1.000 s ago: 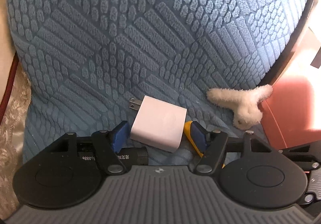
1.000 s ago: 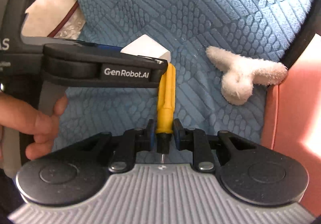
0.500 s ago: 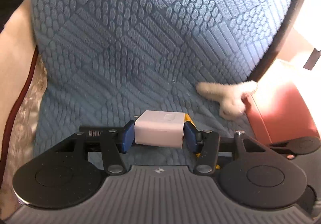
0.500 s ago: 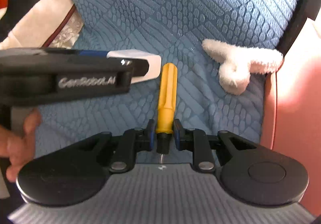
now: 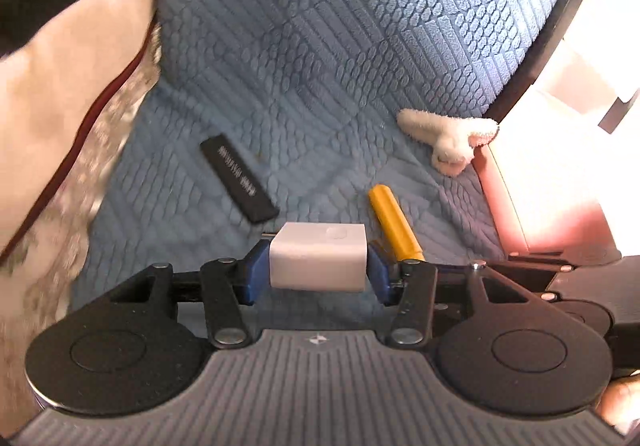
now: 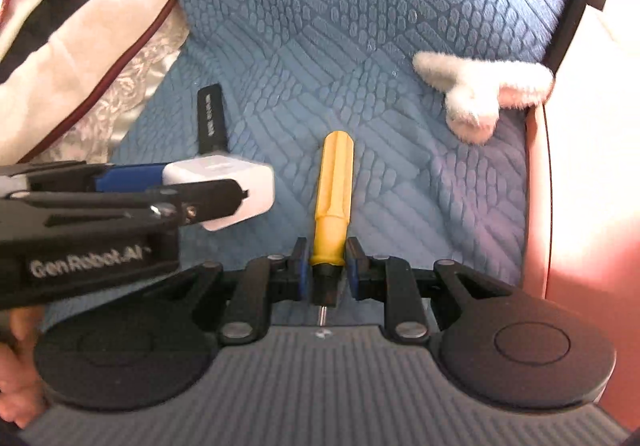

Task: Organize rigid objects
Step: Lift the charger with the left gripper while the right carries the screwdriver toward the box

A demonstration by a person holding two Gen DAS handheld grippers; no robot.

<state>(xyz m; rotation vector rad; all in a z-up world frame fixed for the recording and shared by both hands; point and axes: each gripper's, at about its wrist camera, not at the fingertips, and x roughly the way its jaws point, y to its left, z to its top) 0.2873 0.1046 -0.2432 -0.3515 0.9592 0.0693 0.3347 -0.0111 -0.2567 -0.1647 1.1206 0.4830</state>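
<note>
My left gripper (image 5: 318, 270) is shut on a white charger block (image 5: 319, 255) and holds it above the blue textured seat cushion (image 5: 320, 46). The block also shows in the right wrist view (image 6: 240, 190), left of the screwdriver. My right gripper (image 6: 326, 266) is shut on a yellow-handled screwdriver (image 6: 332, 190) near its black collar, handle pointing away. The screwdriver handle shows in the left wrist view (image 5: 394, 222), just right of the block. A black flat stick (image 5: 238, 178) lies on the cushion to the left; it also shows in the right wrist view (image 6: 211, 118).
A white fuzzy plush piece (image 5: 448, 138) lies at the cushion's right edge, also in the right wrist view (image 6: 480, 94). A pink container (image 5: 548, 202) stands to the right. A cream pillow with lace trim (image 5: 72, 78) lies on the left.
My left gripper has closed on the charger block and lifted it off the cushion, pulling back. The black stick has come into view. My right gripper has kept its hold on the screwdriver.
</note>
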